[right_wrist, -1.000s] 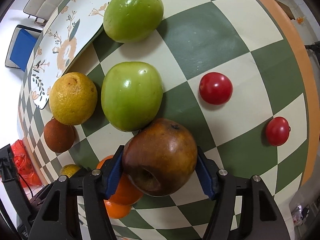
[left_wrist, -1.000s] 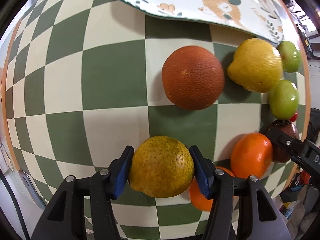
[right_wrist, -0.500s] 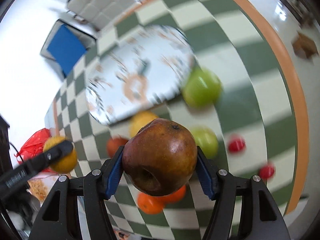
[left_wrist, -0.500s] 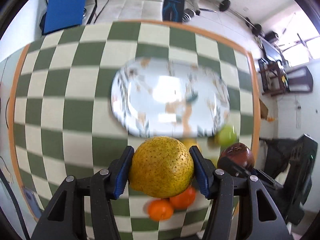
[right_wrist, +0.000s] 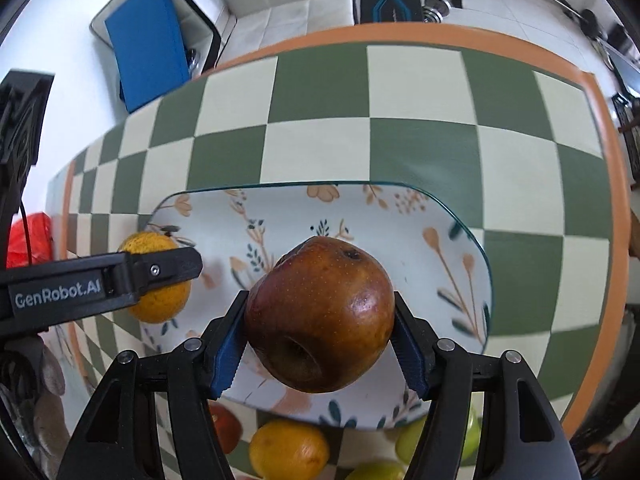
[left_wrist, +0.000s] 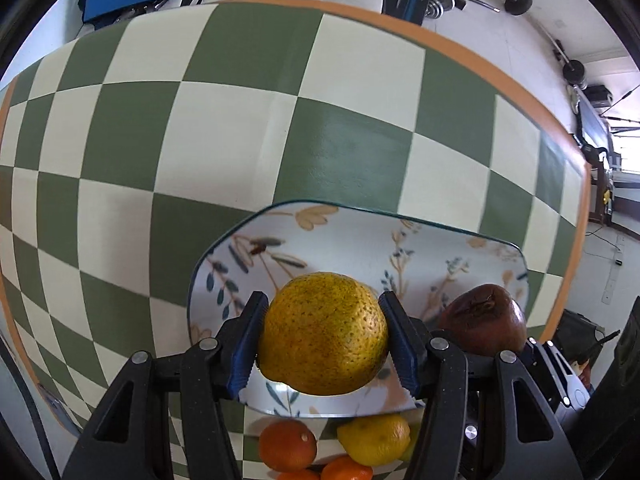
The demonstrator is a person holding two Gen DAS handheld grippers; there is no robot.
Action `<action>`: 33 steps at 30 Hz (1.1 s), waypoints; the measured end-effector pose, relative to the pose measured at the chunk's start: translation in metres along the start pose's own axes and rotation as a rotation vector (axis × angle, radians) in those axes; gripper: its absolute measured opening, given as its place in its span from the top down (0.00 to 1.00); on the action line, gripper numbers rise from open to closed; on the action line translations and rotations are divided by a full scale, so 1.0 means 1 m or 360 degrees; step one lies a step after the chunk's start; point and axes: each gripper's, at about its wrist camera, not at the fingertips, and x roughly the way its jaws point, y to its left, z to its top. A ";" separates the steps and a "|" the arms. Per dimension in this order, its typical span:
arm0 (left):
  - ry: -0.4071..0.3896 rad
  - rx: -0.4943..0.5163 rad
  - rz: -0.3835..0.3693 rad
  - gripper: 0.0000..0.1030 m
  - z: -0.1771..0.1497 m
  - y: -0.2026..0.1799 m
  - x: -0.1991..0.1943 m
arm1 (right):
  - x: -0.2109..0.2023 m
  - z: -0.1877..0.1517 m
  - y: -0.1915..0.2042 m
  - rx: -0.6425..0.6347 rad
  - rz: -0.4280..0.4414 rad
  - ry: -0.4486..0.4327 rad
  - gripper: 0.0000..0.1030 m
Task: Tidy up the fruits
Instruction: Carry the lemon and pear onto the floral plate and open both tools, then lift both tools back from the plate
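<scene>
A speckled yellow-green citrus (left_wrist: pixel 324 334) is clamped between the blue pads of the left tool (left_wrist: pixel 322 340), and a brown-red apple (right_wrist: pixel 320 314) is gripped by the right tool (right_wrist: pixel 320 336). Both fruits are held above the floral plate (right_wrist: pixel 400 216) on the checkered desk (left_wrist: pixel 200 120), with a lemon (right_wrist: pixel 288 450) lying below the right tool.

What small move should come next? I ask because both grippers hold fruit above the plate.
Probably lower both and open: the left gripper clamps the orange, the right gripper the brown apple, both over the plate.
</scene>
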 end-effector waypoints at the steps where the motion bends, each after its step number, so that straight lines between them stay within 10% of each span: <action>1: 0.0005 0.0001 0.0004 0.47 0.000 0.000 0.003 | 0.002 0.001 -0.001 -0.0005 -0.0004 0.0006 0.34; 10: 0.0025 -0.0004 0.0029 0.46 -0.006 0.007 0.018 | 0.010 0.004 -0.018 0.0014 0.0020 0.0069 0.33; 14: -0.0045 0.0005 0.0052 0.13 -0.007 0.003 0.010 | 0.008 0.006 -0.017 0.0059 0.0035 0.0051 0.13; 33: -0.0520 0.0093 0.0373 0.12 -0.114 0.007 -0.072 | -0.077 -0.072 -0.008 0.0087 -0.0225 -0.0218 0.09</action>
